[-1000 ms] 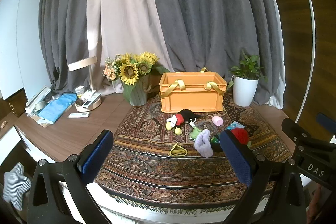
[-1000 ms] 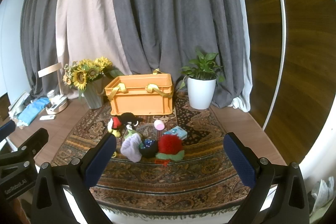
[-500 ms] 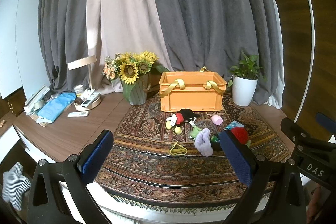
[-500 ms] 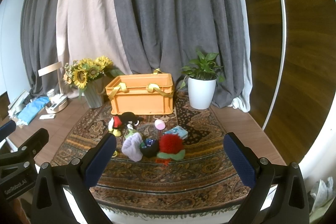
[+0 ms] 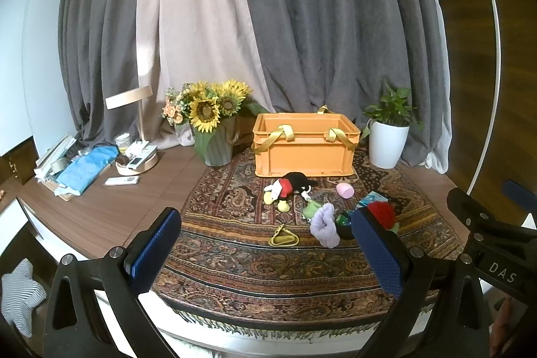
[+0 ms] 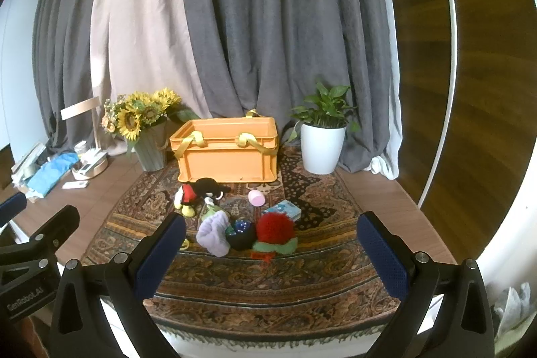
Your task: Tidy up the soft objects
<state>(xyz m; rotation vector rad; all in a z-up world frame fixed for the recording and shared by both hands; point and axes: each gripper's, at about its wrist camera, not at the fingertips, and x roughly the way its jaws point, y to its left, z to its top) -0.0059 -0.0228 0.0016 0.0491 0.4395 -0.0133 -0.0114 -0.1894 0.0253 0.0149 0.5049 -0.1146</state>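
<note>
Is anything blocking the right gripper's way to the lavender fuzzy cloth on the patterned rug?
Nothing visible does. The open right gripper hovers short of the lavender fuzzy cloth, with only bare patterned rug between them. A dark plush ball touches the cloth's right side, not its near side.

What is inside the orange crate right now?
Only the upper inner walls of the orange crate show, with yellow straps draped over its rim. Its front wall hides the floor, so its contents cannot be told.

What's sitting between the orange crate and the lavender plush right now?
In the right wrist view, the Mickey Mouse doll lies on the rug just in front of the orange crate, and a small green toy lies between the doll and the lavender plush.
</note>
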